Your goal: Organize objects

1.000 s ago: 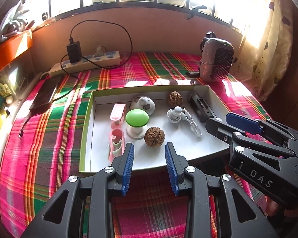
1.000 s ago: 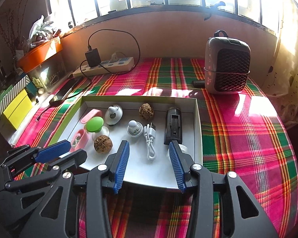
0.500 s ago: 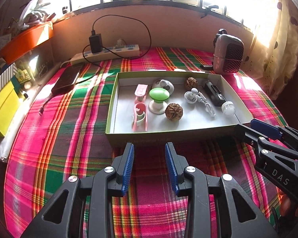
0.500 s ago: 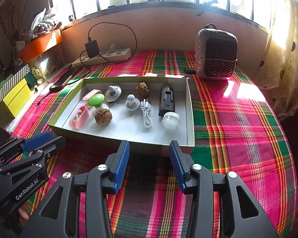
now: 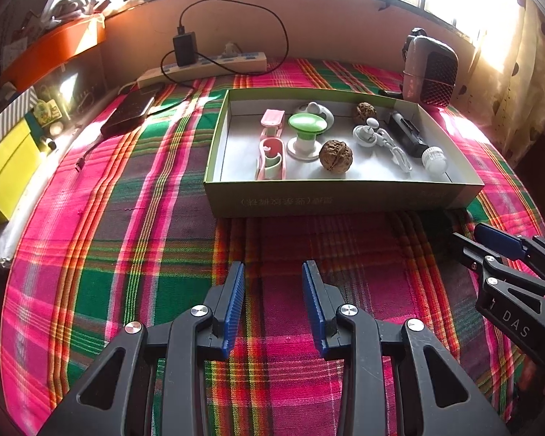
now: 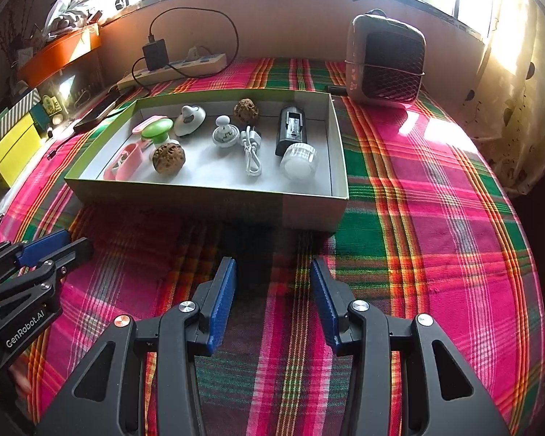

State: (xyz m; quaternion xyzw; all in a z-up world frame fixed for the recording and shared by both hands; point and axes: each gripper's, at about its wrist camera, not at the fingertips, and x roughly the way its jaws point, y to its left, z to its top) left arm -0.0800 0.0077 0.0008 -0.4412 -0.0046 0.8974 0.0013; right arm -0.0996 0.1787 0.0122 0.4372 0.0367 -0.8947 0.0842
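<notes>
**Small items gathered in a shallow box, both tongs held back and spread**

A shallow green-rimmed box (image 5: 338,201) was seen lying on the plaid-covered surface (image 5: 127,218), and the small things were found inside it. Along its left side two pink clips (image 5: 270,152) were laid, with a green-topped mushroom-shaped piece (image 5: 306,129) just beside them. A large walnut (image 5: 335,156) was set near the front, and a smaller walnut (image 6: 246,108) was placed toward the back wall. A white round gadget (image 6: 224,133) and a coiled white cable (image 6: 251,149) were positioned mid-box, while a black device (image 6: 290,129) and a white ribbed cap (image 6: 298,161) were kept at the right end, the cap touching the device's near end.

The left tongs (image 5: 273,305) were held short of the box's front wall, spread apart with nothing between them. The right tongs (image 6: 272,303) were likewise held apart and empty, well clear of the box.

Behind the box, a power strip (image 5: 207,67) with a black charger (image 5: 184,49) plugged in was observed by the wall, and a small heater (image 6: 387,60) was stood at the far right. A dark phone (image 5: 132,112) was laid to the left.
</notes>
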